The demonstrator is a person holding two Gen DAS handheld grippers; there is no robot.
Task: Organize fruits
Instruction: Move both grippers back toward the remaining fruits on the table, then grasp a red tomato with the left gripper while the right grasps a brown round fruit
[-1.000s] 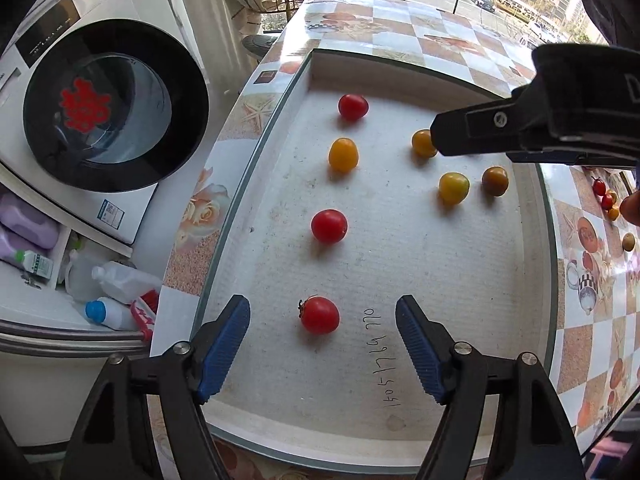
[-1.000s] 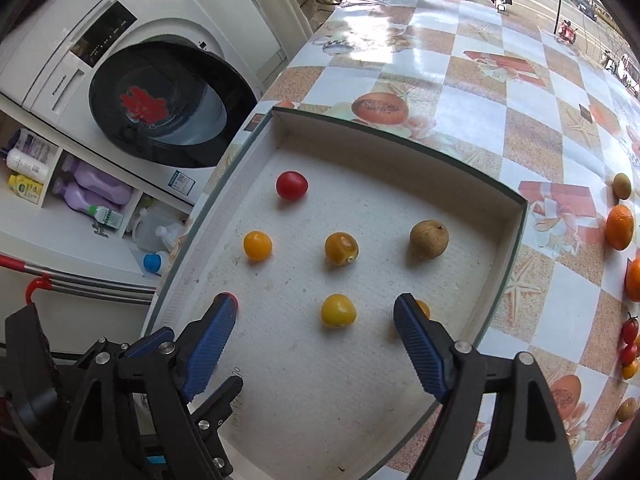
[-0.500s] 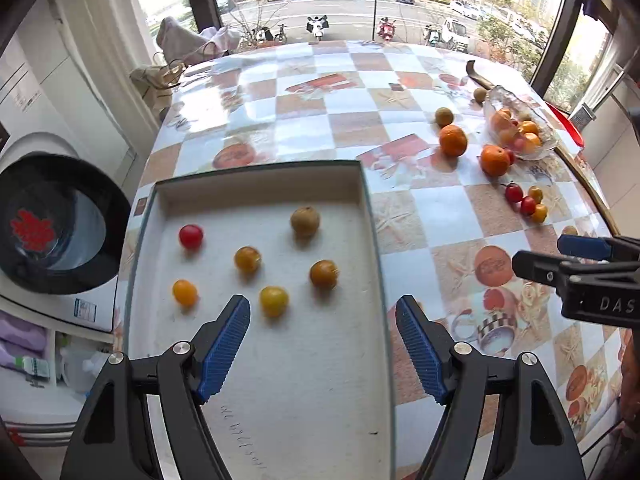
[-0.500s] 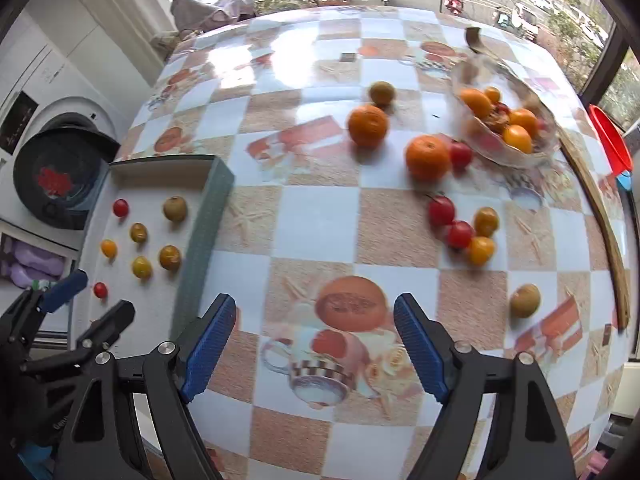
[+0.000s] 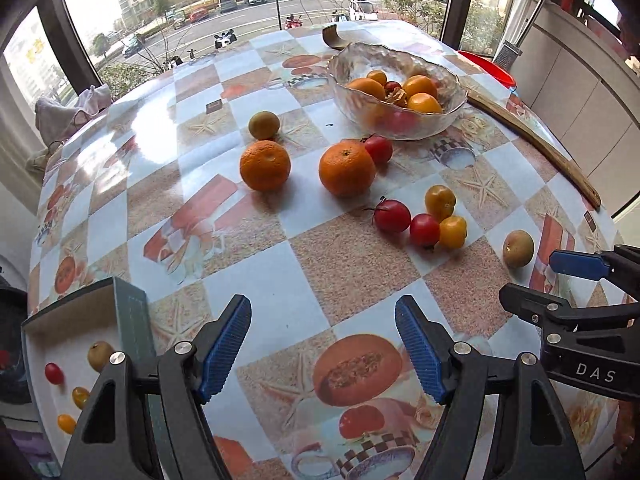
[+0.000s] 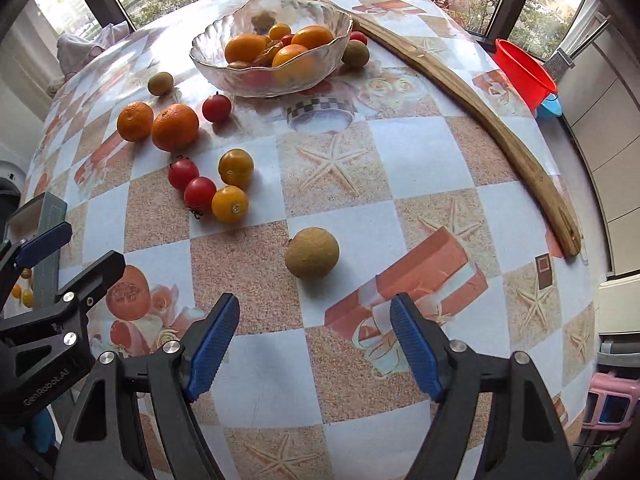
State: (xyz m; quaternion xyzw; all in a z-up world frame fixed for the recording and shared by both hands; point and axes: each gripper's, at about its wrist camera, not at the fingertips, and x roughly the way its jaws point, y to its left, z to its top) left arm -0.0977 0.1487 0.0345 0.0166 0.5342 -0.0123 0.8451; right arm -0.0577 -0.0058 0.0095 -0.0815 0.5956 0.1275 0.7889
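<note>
The table point(image 6: 420, 152), under a glossy checked cloth that curves away toward its edges, carries everything, and its slick surface is the main hazard: any round fruit nudged sideways may roll, perhaps off the near edge; the tray point(image 5: 132, 320) at the left, already holding a few small fruits, has a raised wall that a carried fruit could clip if brought in too low; the glass bowl point(image 6: 208, 50) of oranges at the far side sits well apart from the grippers and looks safe; two loose oranges point(image 6: 175, 127) lie side by side, so a wide grab at one would likely knock the other; the brown round fruit point(image 6: 312, 253) lies alone just ahead of the right gripper point(image 6: 314, 346), whose jaws are closing with nothing between them, and if they narrow too early a fingertip could strike the fruit and send it rolling; the cluster of small tomatoes point(image 6: 200, 194) touch each other, so picking one could scatter the rest; the left gripper point(image 5: 323, 344) hangs spread wide and empty over bare cloth
</note>
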